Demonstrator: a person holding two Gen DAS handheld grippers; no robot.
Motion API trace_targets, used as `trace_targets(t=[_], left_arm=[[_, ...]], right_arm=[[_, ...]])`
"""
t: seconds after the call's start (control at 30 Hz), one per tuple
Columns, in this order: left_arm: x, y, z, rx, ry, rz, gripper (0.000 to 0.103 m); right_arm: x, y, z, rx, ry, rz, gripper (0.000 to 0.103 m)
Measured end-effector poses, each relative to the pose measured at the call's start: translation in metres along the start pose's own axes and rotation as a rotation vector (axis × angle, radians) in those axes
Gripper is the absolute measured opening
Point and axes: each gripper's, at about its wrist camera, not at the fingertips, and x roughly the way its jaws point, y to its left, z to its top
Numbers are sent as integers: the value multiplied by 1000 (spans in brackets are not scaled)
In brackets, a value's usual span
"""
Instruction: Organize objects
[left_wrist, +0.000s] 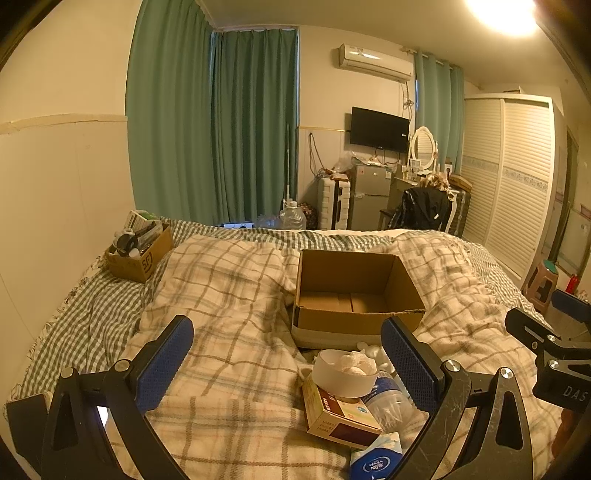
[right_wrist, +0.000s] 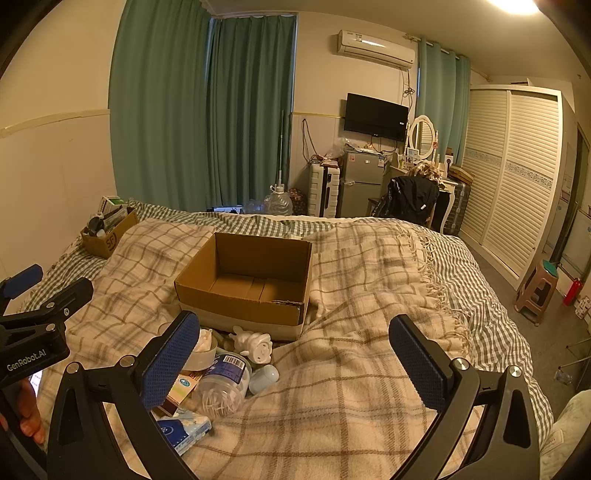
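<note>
Both our left gripper (left_wrist: 286, 349) and right gripper (right_wrist: 295, 347) gape wide, empty; we judge the cotton-swab jar (right_wrist: 223, 386) light, slick, best pinched across its sides; the cardboard box (right_wrist: 247, 280) waits empty.

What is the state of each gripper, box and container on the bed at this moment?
left gripper: open, holds nothing.
right gripper: open, holds nothing.
large cardboard box: open, empty.
small cardboard box: open, filled with items.
white bowl: upright, crumpled tissue inside.
cotton swab jar: lying on its side.
green curtains: drawn shut.
</note>
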Motion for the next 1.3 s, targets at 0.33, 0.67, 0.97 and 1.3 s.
trace_targets(t=[0.33, 0.67, 0.97, 1.3], left_arm=[[-1, -1, -1, 5, 10, -4, 103], [-5, -7, -2, 19, 12, -13, 103], [-7, -12, -2, 36, 28, -17, 103], [30, -17, -31, 39, 187, -7, 103]], right_arm=[[-1, 1, 0, -3, 1, 1, 103], [-8, 3, 1, -12, -6, -6, 103], [-17, 2, 4, -21, -16, 4, 103], [6, -5, -10, -36, 55, 8, 103]])
